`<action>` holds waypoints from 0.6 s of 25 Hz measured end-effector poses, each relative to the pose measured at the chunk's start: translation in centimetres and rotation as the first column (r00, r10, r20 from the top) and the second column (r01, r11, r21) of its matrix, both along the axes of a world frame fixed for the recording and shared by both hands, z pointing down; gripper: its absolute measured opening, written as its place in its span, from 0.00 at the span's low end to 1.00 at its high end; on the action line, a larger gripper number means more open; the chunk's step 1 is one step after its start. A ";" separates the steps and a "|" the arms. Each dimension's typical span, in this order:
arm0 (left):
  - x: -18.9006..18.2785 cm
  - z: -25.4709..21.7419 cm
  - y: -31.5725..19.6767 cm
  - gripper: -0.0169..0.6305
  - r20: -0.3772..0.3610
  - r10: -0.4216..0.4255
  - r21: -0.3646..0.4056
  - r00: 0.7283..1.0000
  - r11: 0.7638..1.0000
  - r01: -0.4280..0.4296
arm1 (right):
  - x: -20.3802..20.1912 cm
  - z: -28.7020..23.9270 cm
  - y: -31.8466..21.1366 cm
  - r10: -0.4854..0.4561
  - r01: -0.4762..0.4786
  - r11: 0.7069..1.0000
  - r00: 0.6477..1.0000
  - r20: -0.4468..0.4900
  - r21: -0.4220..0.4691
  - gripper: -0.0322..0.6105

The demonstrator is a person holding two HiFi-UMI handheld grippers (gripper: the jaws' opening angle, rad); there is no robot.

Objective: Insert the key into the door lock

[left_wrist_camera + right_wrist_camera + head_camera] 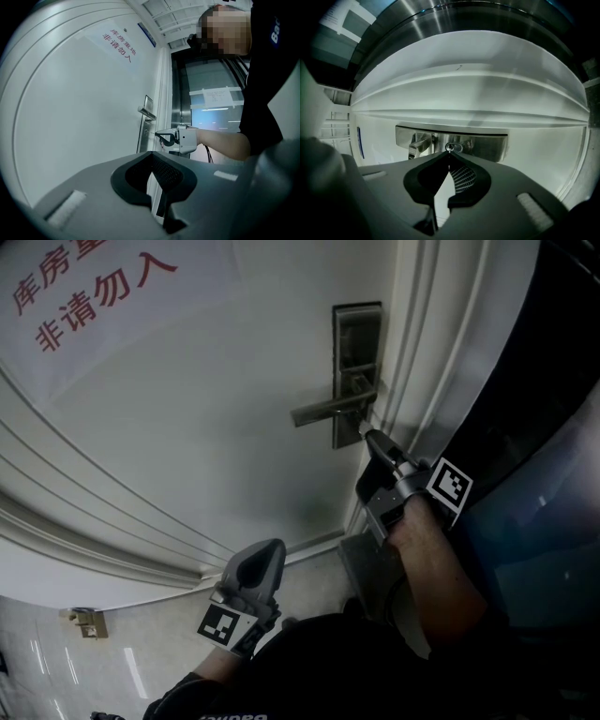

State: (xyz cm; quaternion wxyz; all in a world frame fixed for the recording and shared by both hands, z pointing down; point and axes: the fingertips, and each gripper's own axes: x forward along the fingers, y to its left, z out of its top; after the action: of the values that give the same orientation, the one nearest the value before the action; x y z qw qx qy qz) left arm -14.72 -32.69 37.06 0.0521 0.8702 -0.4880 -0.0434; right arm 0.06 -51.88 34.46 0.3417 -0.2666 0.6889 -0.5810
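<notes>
A steel lock plate (356,343) with a lever handle (323,411) is fixed to the white door (187,427). My right gripper (372,437) points at the plate's lower end, just below the lever. It is shut on a thin key (151,135), and the key's tip touches the round keyhole (453,148). How deep the key sits cannot be told. In the right gripper view the plate (487,145) fills the middle, straight ahead of the jaws. My left gripper (265,557) hangs lower and to the left, away from the lock, shut with nothing in it.
Red characters (84,296) are printed on the door's upper left. The moulded door frame (422,352) runs close to the right of the lock, with dark glass panels (544,474) beyond it. A small brass fitting (86,620) sits on the pale floor at lower left.
</notes>
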 end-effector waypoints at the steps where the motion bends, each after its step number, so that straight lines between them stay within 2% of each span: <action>1: 0.0 0.0 0.0 0.05 -0.001 -0.001 0.000 1.000 1.000 0.001 | 0.0 0.1 0.0 0.002 -0.002 1.000 1.000 0.003 -0.005 0.06; 15: -0.4 0.1 0.5 0.05 -0.008 -0.010 -0.001 1.000 1.000 0.010 | -0.3 -0.7 -0.6 0.002 -0.002 1.000 1.000 -0.009 0.001 0.06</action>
State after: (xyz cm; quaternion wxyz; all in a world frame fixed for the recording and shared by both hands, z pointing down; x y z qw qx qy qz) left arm -15.13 -32.21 37.14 0.0540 0.8676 -0.4920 -0.0470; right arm -0.23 -52.45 33.74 0.3393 -0.2697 0.6905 -0.5791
